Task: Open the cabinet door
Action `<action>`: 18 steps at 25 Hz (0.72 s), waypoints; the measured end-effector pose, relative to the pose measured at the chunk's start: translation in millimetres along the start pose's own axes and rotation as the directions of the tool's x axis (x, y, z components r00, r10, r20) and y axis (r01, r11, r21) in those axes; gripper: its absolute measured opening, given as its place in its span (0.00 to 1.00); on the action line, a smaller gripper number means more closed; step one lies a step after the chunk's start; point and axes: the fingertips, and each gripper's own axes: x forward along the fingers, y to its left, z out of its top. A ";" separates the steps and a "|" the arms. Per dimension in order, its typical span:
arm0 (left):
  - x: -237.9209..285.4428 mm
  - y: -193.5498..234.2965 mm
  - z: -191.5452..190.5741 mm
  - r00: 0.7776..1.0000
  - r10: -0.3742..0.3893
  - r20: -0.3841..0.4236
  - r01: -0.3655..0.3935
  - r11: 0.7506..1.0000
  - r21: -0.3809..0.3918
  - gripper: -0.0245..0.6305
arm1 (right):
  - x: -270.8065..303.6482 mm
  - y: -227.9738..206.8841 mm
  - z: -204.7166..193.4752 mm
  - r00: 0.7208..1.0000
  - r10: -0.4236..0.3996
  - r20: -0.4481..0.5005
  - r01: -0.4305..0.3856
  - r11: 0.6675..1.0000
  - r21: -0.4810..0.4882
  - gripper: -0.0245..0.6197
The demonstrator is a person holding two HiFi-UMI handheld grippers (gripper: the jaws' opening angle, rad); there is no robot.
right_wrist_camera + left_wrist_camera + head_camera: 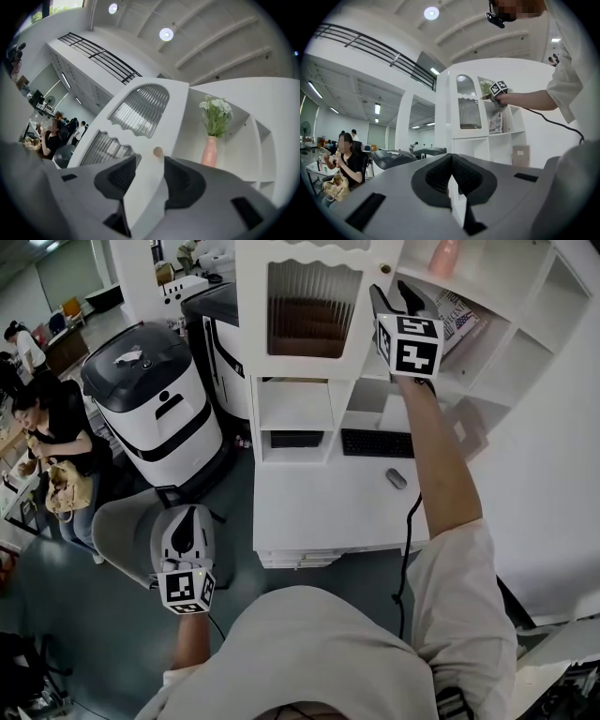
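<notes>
Here, the right claw (pixel 145 161) is raised to the white cabinet door with arched ribbed-glass panes (pixel 140 129). Its jaws stand released, and the door's knobbed edge shows between them. The small round wooden knob (pixel 158 151) lies just ahead of the pads, untouched. The door fronts the upper left compartment of the white shelf unit (pixel 506 362) above the white worktop (pixel 319 502). The left claw (pixel 451 164), clenched on nothing, is held low, well apart from the cabinet.

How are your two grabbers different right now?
The right gripper is up at the cabinet door; the left gripper is low, far from it. The right gripper's jaws stand apart near the knob; the left gripper's jaws are together, empty. Both have dark jaws.
</notes>
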 end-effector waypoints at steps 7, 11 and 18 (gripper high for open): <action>-7.6 5.7 -6.6 0.999 0.040 -0.015 -0.040 0.999 -0.009 0.04 | 27.8 -8.0 4.9 1.000 -0.012 -0.017 0.011 0.999 -0.030 0.32; -10.9 5.9 -10.5 0.999 0.050 -0.018 -0.051 0.999 -0.014 0.04 | 37.4 -10.9 6.1 1.000 -0.017 -0.023 0.016 0.999 -0.036 0.31; -13.7 5.4 -13.6 0.998 0.063 -0.026 -0.064 0.998 -0.019 0.04 | 47.6 -13.9 8.7 0.999 -0.036 -0.024 0.034 0.996 -0.079 0.20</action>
